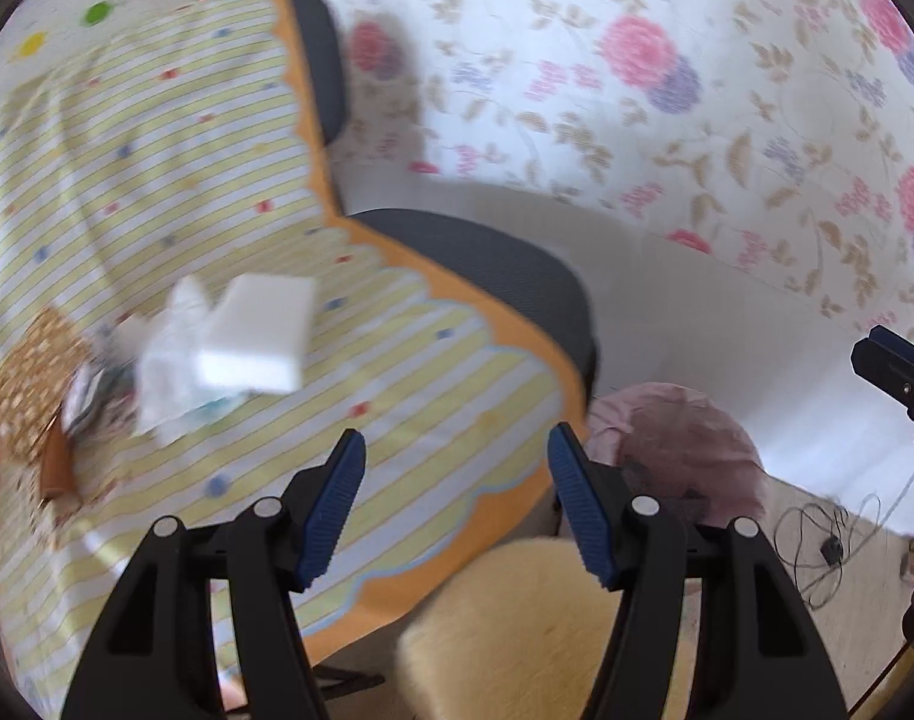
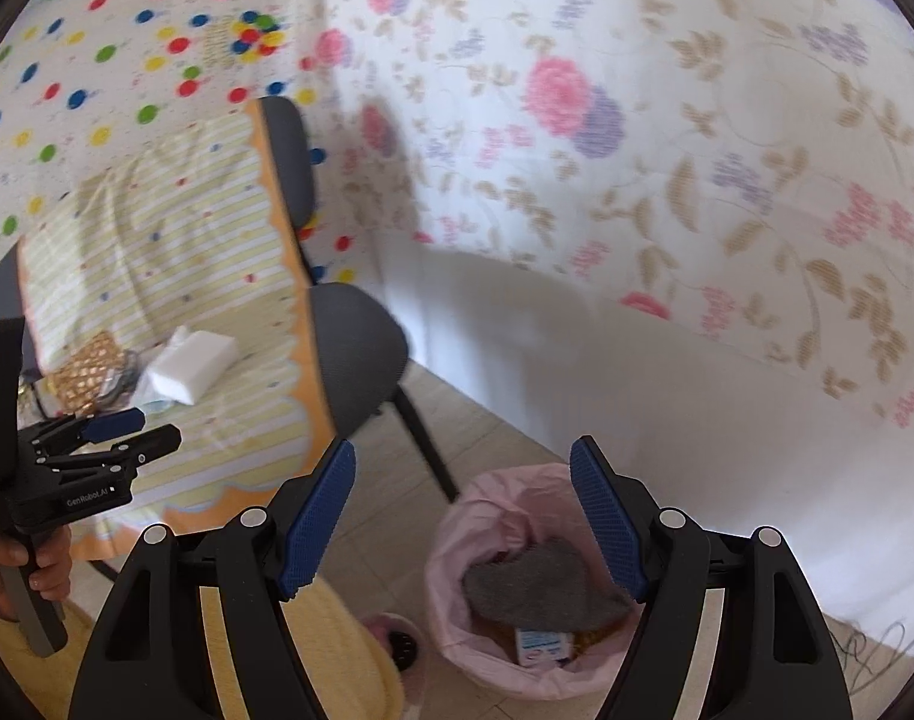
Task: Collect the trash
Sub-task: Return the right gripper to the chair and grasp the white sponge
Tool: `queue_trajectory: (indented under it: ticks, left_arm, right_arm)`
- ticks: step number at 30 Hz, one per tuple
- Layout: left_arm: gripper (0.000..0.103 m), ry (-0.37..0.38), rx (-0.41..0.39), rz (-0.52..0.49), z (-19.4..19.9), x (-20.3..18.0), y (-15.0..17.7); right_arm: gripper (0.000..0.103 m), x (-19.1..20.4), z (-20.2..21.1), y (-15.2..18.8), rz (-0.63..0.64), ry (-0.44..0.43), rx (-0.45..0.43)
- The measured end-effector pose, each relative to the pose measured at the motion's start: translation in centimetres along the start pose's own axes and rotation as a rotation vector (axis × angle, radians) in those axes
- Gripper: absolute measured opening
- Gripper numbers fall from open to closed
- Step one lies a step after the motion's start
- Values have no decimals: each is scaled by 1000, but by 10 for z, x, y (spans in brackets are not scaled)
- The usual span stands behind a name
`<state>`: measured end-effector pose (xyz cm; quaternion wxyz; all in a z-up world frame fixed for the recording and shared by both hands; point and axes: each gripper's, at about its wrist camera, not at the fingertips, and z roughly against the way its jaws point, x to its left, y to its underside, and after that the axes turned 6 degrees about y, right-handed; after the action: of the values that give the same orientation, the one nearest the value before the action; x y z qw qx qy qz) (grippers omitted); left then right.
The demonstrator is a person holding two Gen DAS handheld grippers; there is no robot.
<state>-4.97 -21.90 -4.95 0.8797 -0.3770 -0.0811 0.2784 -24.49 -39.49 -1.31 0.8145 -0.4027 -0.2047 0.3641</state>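
Observation:
Trash lies on a chair draped in a yellow striped cloth: a white foam block, a crumpled clear wrapper and a brown patterned packet. My left gripper is open and empty, over the cloth's front edge, short of the pile. Over the pink-lined bin my right gripper is open, nothing between its fingers. A grey cloth and a small carton are in the bin. The right wrist view also shows the left gripper and the foam block.
The dark chair seat sticks out past the cloth, its leg running down beside the bin. A yellow fluffy cushion is close below. Floral fabric hangs behind. A thin cable lies on the floor.

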Motion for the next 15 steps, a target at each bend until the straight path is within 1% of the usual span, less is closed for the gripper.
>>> queue_trajectory:
  ticks: [2,5,8,10,13,15]
  left_arm:
    - [62,-32,0,56,13,22,10]
    - [62,-85,-3,114,28,47,22]
    - [62,-157,-14,178,44,75,34]
    - [65,-201,-25,213,52,92,39]
    - [65,-290,-36,263,64,121,45]
    - [65,-325,-49,297,71,139,48]
  right_arm:
    - [75,23,-3,-8,34,-55,1]
    - [75,57,-11,-15,88,-140,17]
    - [75,95,-24,-23,143,-221,36]
    - [75,119,-33,-27,168,-266,45]
    - [75,154,-48,-32,209,-313,54]
    - [75,180,-60,-35,238,-338,65]
